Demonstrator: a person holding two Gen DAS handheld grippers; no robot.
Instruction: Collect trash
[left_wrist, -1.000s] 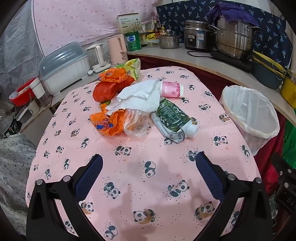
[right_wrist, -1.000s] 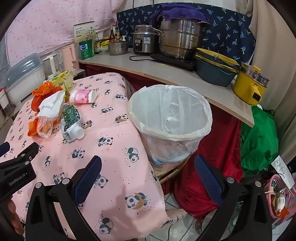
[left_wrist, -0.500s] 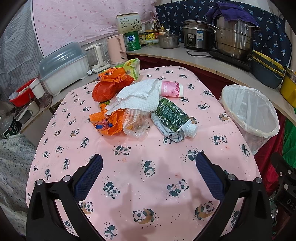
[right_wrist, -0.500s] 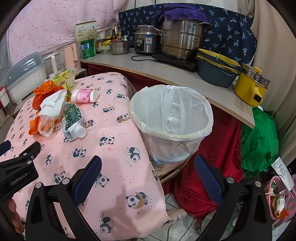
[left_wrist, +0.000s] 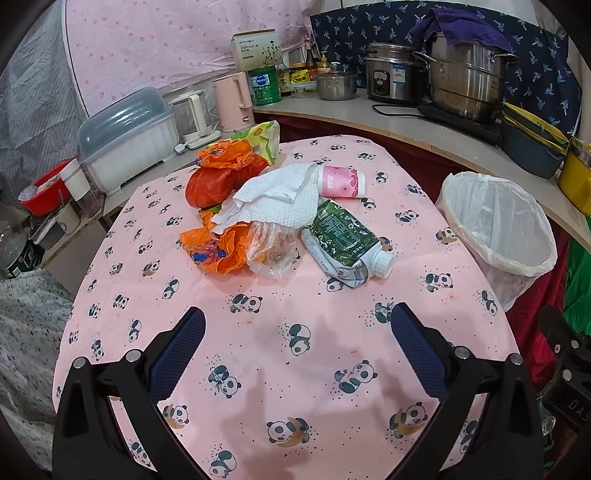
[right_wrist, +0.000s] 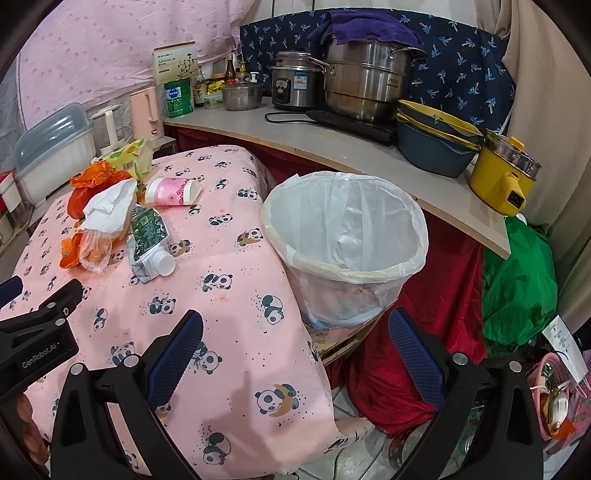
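Note:
A heap of trash lies in the middle of the pink panda tablecloth (left_wrist: 280, 354): a crushed green carton (left_wrist: 341, 236) with a white cap, a white paper towel (left_wrist: 275, 199), a clear plastic bag (left_wrist: 271, 247), orange wrappers (left_wrist: 216, 251), a red bag (left_wrist: 208, 186) and a pink paper cup (left_wrist: 341, 181) on its side. A bin lined with a white bag (right_wrist: 345, 236) stands off the table's right edge. My left gripper (left_wrist: 295, 350) hovers open over the near table, short of the heap. My right gripper (right_wrist: 295, 354) is open over the table's right edge, near the bin.
A curved counter (right_wrist: 369, 155) behind the bin carries steel pots, a rice cooker, stacked basins and a yellow pot (right_wrist: 504, 177). A dish box (left_wrist: 129, 136) and kettles stand at the far left. A green bag (right_wrist: 517, 277) and red cloth lie on the floor at right.
Both grippers have shifted only slightly; the views are almost unchanged. The trash and the bin have not moved.

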